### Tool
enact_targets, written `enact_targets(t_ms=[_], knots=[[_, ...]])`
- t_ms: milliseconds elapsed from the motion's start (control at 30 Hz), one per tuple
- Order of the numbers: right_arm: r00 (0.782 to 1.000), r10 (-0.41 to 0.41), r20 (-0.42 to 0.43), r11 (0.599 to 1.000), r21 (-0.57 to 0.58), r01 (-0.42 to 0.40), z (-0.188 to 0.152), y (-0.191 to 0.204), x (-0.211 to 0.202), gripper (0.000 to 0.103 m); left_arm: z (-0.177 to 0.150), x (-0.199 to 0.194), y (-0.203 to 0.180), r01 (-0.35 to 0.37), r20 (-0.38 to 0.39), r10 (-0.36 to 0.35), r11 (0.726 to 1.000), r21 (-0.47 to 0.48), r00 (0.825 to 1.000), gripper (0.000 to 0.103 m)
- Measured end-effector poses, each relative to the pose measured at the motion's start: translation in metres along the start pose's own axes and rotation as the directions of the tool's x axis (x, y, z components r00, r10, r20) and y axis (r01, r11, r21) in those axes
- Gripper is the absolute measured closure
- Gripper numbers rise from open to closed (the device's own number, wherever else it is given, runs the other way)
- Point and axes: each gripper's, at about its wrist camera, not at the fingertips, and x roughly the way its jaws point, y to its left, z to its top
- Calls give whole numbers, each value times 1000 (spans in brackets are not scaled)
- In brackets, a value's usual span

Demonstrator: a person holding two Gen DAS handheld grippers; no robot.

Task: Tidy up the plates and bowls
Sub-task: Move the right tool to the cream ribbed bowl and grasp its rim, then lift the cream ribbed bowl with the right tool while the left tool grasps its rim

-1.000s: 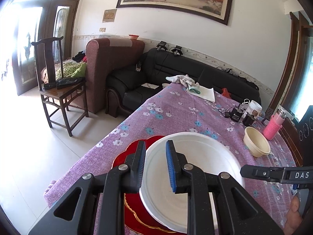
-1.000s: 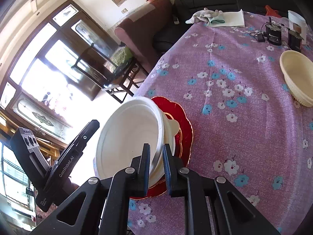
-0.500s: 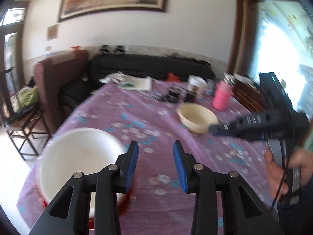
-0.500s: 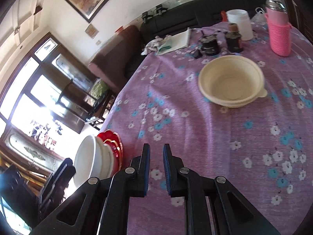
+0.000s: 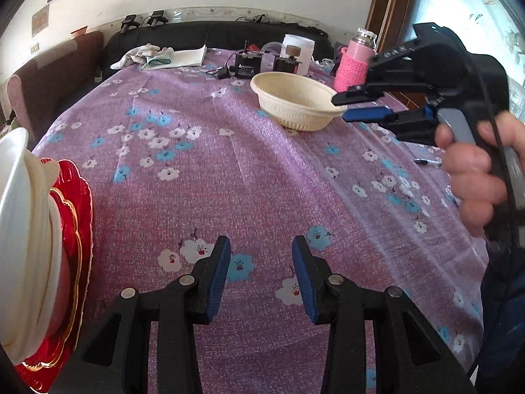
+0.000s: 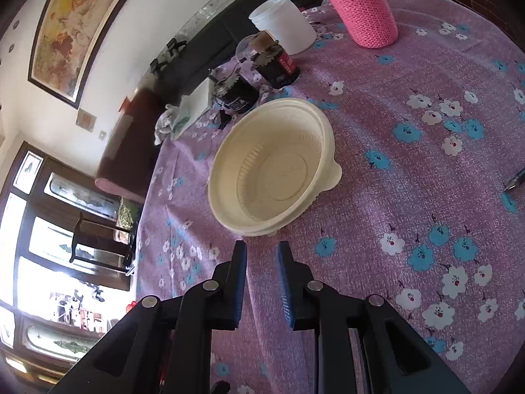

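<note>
Cream bowl [image 6: 272,167], upright, mouth up, mid-surface [image 5: 249,177].
Right gripper [image 6: 261,252] near its rim, jaws parted, empty; left gripper [image 5: 261,256] released. Behind: two jars [image 6: 277,62], tub [image 6: 283,23], pink flask [image 6: 364,10]. White bowl [image 5: 14,229] stacked on red plate [image 5: 73,226], left edge.
</note>
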Motion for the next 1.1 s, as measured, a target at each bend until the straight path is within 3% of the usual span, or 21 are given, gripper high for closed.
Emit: enact_targets(t_ms=[400, 533, 667, 900, 1100], knots=[[997, -76, 10, 991, 110, 74, 23, -18, 32, 75, -1, 1, 1, 20, -8, -20, 1000, -1, 1000, 65], [997, -69, 18, 995, 78, 68, 22, -22, 27, 82, 1, 1, 2, 17, -7, -17, 1000, -8, 1000, 65], [998, -65, 17, 998, -18, 65, 14, -20, 4, 93, 7, -7, 4, 15, 16, -14, 1000, -18, 1000, 65], [998, -49, -50, 985, -170, 39, -17, -31, -51, 93, 17, -14, 5, 36, 33, -35, 999, -33, 999, 64], [992, 16, -126, 987, -156, -36, -41, -62, -95, 93, 30, -9, -6, 114, 8, -114, 993, -28, 993, 62]])
